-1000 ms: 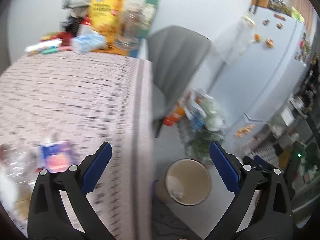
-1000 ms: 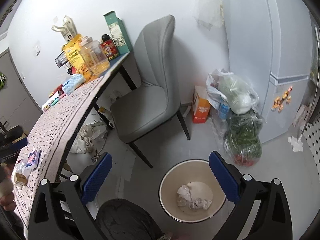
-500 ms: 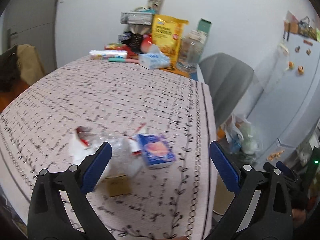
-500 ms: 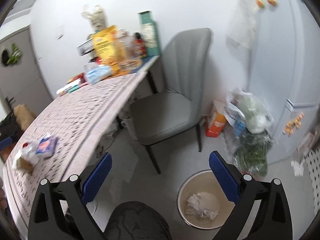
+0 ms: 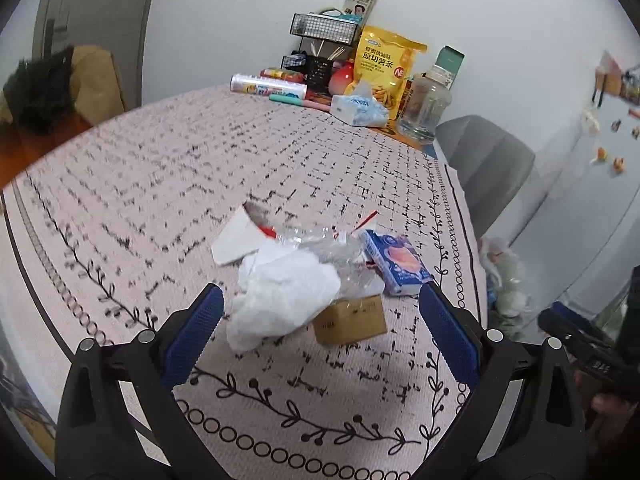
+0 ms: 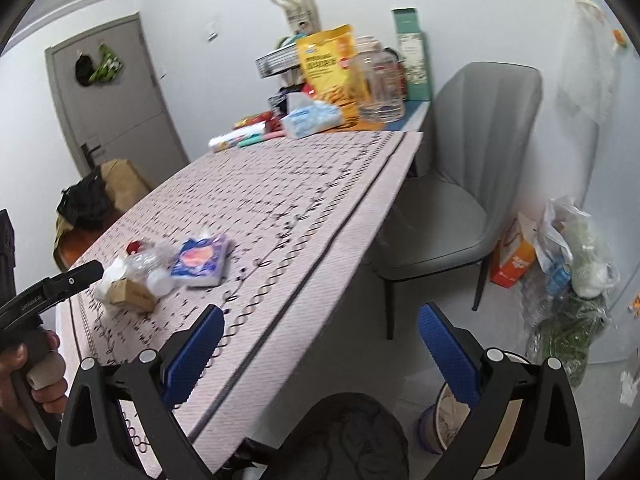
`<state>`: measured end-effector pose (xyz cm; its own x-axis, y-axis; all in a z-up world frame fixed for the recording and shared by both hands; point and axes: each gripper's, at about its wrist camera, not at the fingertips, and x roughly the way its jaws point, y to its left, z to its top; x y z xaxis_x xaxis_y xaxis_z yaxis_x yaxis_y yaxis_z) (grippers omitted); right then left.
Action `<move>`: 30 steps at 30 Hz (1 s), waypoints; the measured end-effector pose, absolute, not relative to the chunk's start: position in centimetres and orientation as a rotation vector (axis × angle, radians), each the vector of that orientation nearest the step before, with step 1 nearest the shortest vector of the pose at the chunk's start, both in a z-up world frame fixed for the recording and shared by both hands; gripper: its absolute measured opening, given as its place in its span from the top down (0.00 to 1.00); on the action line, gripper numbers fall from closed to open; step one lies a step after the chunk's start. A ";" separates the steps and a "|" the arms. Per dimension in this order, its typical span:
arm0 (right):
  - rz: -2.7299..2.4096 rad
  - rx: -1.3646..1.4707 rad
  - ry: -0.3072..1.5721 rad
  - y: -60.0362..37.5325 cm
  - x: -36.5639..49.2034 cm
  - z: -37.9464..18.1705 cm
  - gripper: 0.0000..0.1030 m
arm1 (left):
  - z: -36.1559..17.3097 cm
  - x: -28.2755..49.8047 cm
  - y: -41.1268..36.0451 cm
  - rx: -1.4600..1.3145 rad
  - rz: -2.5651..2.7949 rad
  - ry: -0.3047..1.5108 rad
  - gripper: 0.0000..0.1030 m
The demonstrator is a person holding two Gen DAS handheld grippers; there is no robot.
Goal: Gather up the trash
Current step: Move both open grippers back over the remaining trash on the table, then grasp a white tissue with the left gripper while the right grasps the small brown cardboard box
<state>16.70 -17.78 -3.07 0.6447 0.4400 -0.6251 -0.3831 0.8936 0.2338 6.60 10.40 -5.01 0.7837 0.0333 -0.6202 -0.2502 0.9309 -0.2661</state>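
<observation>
A pile of trash lies near the table's near right corner: a crumpled white tissue (image 5: 280,300), clear crushed plastic (image 5: 320,244), a small brown cardboard box (image 5: 350,320), a blue tissue pack (image 5: 398,266) and a white paper scrap (image 5: 236,240). My left gripper (image 5: 320,332) is open and empty, just short of the tissue. My right gripper (image 6: 318,348) is open and empty beyond the table's edge, above the floor. The pile also shows in the right wrist view (image 6: 160,272). The beige trash bin (image 6: 452,420) stands on the floor, partly hidden behind the right finger.
Groceries crowd the table's far end: a yellow snack bag (image 5: 386,68), a clear jar (image 5: 426,108), a tissue pack (image 5: 358,108). A grey chair (image 6: 452,196) stands by the table. Plastic bags (image 6: 572,264) and an orange carton (image 6: 516,256) sit by the fridge.
My left gripper swung from over the bin back to the table and closed in on the trash pile. My right gripper lifted and turned from the bin toward the table.
</observation>
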 end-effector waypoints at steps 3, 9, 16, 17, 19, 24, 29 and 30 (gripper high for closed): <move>0.496 0.075 0.747 -16.7 16.8 -3.1 0.08 | -5.6 6.4 10.7 -0.364 0.155 0.664 0.10; 0.554 0.060 0.756 -14.4 16.5 -3.0 0.08 | -5.5 6.2 12.3 -0.438 0.147 0.629 0.24; 0.585 0.038 0.778 -12.3 16.3 -3.1 0.09 | -7.0 7.6 14.3 -0.544 0.135 0.636 0.32; 0.590 0.035 0.778 -12.0 16.2 -3.0 0.09 | -7.3 7.9 14.3 -0.553 0.132 0.647 0.39; 0.593 0.028 0.777 -11.6 16.2 -2.9 0.09 | -8.2 8.3 14.4 -0.583 0.121 0.682 0.63; 0.617 0.000 0.792 -10.2 16.1 -2.9 0.10 | -7.8 7.1 14.5 -0.605 0.111 0.658 0.87; 0.662 -0.040 0.801 -7.7 15.8 -3.0 0.12 | -6.8 5.2 15.3 -0.615 0.106 0.619 0.87; 0.670 -0.044 0.801 -7.2 15.7 -3.0 0.13 | -6.7 4.8 15.5 -0.618 0.108 0.615 0.87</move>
